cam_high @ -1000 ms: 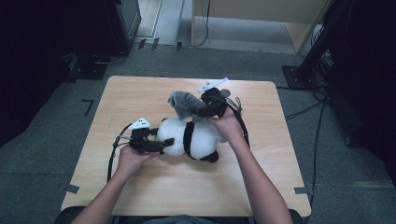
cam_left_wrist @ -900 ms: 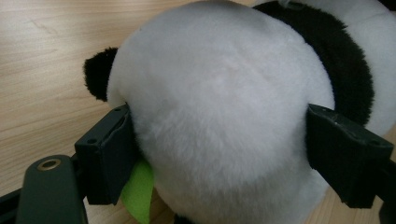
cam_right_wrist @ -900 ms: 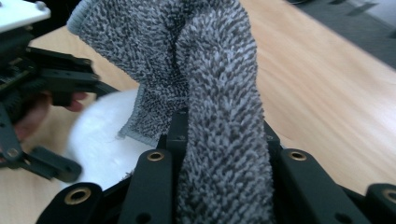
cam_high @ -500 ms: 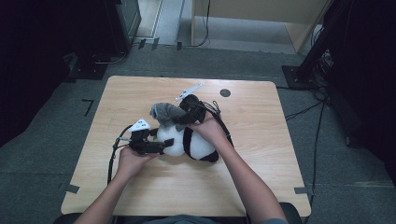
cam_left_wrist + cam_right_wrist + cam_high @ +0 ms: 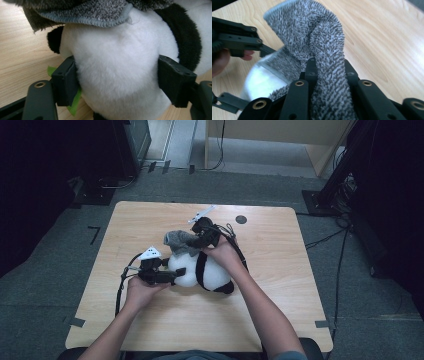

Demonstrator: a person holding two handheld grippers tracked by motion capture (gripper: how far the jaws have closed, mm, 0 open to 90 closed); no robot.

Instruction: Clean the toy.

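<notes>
since a second ago the right tool (image 5: 204,236) has carried the grey cloth (image 5: 177,241) leftward across the desk (image 5: 280,290), from beyond the toy's right end to a spot over its left half, while the left tool (image 5: 167,276) has kept its place at the toy's near left side.

now the stuffed panda (image 5: 200,272) lies on its side near the middle of the desk. the left tool's jaws are spread wide and pressed against either side of the panda's white body (image 5: 115,75), gripping it; a bit of green (image 5: 75,100) shows beside one jaw at the toy's base. the right tool's jaws are nearly closed, pinching a bunched fold of the cloth (image 5: 322,57) between them, and the cloth hangs from them and drapes over the top of the panda, touching its white fur. in the left gripper view the cloth's hemmed edge (image 5: 95,20) lies across the upper part of the toy.
</notes>
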